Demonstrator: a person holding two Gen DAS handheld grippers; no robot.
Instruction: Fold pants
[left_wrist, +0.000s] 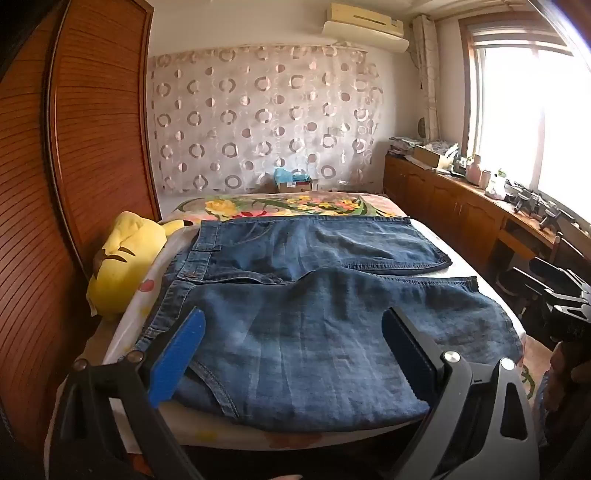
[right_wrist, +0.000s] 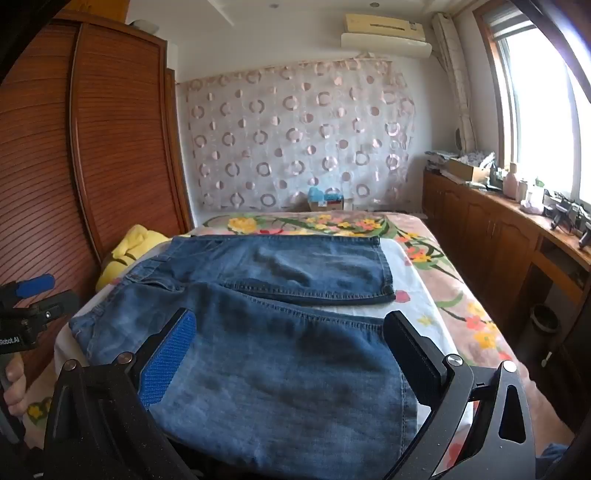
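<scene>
Blue denim pants (left_wrist: 303, 325) lie spread flat on the bed, waistband at the left, both legs pointing right; they also show in the right wrist view (right_wrist: 273, 354). My left gripper (left_wrist: 291, 321) is open and empty, its blue-padded fingers (left_wrist: 177, 358) hovering over the near leg close to the waistband. My right gripper (right_wrist: 288, 328) is open and empty above the near leg toward the hem. The right gripper's body shows at the right edge of the left wrist view (left_wrist: 561, 299); the left gripper's body shows at the left edge of the right wrist view (right_wrist: 29, 306).
A yellow plush toy (left_wrist: 122, 262) lies at the bed's left, against a wooden slatted wardrobe (left_wrist: 74, 166). A floral blanket (left_wrist: 288, 205) covers the far bed. A wooden cabinet (left_wrist: 461, 206) with clutter runs along the window at right.
</scene>
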